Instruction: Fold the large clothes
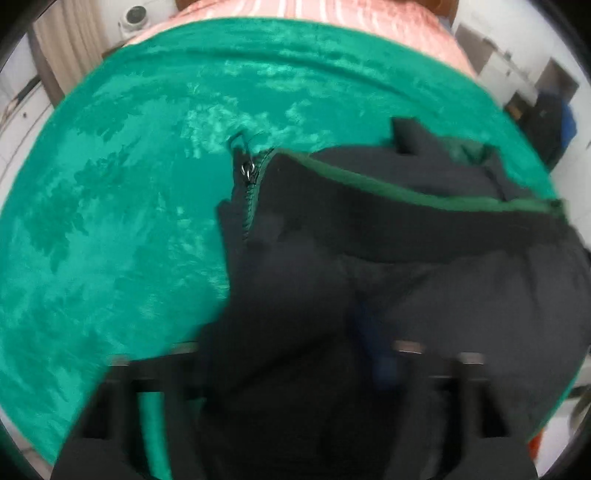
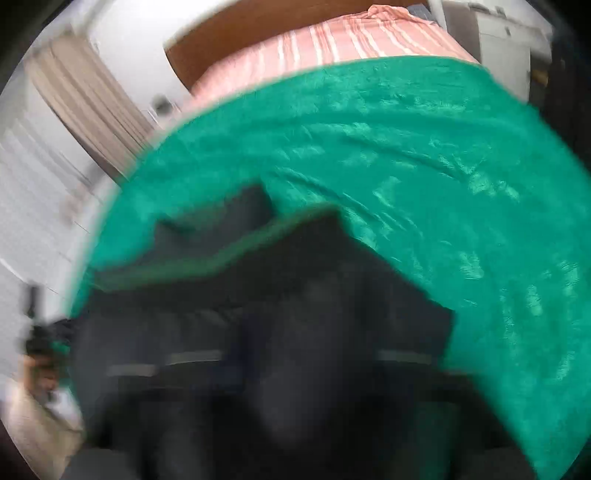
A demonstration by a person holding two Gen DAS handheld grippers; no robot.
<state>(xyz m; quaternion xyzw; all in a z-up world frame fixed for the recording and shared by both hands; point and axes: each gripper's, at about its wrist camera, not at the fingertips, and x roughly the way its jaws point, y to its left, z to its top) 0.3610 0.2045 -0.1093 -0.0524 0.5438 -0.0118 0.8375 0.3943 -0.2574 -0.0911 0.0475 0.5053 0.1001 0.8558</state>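
Note:
A dark navy jacket [image 1: 369,258] with green edge trim and a zipper [image 1: 248,173] hangs over a green blanket [image 1: 110,221]. My left gripper [image 1: 295,369] is shut on the jacket's fabric, which bunches between the fingers and hides them. In the right wrist view the same jacket [image 2: 295,314] fills the lower half, blurred by motion. My right gripper [image 2: 291,369] is shut on the jacket, its fingers buried in dark cloth. The blanket [image 2: 443,184] lies beyond it.
A pink striped bed sheet [image 2: 332,40] lies past the blanket. A beige curtain [image 2: 85,110] and white wall are at the left. A wooden headboard [image 2: 221,33] stands behind. White furniture [image 1: 517,62] stands at the right.

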